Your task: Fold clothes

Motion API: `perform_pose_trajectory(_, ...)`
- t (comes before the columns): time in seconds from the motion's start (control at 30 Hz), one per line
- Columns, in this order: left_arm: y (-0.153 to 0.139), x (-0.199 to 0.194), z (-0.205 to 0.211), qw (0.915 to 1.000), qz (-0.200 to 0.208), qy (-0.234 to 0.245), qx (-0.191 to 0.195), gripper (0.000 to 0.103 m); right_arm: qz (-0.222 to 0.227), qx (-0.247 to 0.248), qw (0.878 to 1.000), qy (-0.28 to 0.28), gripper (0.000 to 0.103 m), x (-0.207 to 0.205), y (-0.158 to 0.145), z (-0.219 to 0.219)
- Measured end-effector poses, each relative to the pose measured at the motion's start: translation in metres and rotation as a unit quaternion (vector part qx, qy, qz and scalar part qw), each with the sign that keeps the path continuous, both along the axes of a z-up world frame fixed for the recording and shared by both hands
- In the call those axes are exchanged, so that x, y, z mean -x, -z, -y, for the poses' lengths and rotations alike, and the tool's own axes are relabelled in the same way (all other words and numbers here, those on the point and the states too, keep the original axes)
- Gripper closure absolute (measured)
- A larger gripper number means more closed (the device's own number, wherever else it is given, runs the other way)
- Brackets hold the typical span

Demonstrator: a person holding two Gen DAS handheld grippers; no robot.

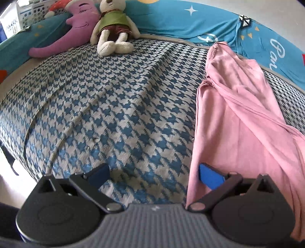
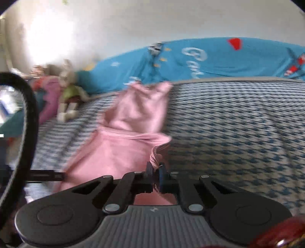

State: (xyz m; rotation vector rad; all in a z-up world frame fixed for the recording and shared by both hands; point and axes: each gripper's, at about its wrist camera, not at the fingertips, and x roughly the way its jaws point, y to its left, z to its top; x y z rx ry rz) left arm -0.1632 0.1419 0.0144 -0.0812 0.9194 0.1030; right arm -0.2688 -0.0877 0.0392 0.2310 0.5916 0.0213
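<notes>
Pink and soft, the garment lies bunched lengthwise on the houndstooth bed cover, its far end toward the blue quilt. The right tool is clamped together on a gathered edge of the garment's near end. The left tool stands apart, empty, one finger over the cloth's left border and the other over bare cover. Judging by this, the step is spreading the piece flat before any fold; next the left tool likely needs to pinch the near edge beside it. A plush rabbit and purple plush toy sit well left of the garment, out of the way.
</notes>
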Motion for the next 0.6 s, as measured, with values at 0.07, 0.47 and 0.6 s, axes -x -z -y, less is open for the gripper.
perform_pose_trajectory(0.07,-0.001,0.002,0.000,1.0000,0.003,0.001,-0.005,0.000,0.012,-0.004,0.999,-0.034,0.095,0.004,-0.006,-0.016)
perform_pose_trajectory(0.47,-0.013,0.008,-0.016,0.9993,0.025,-0.020,0.019,0.000,0.011,-0.028,0.975,-0.218,0.095,0.014,0.008,-0.117)
perform_pose_trajectory(0.6,-0.012,0.012,-0.027,0.9987,0.026,-0.037,0.023,0.000,-0.010,-0.016,0.965,-0.263,0.095,0.014,0.025,-0.143)
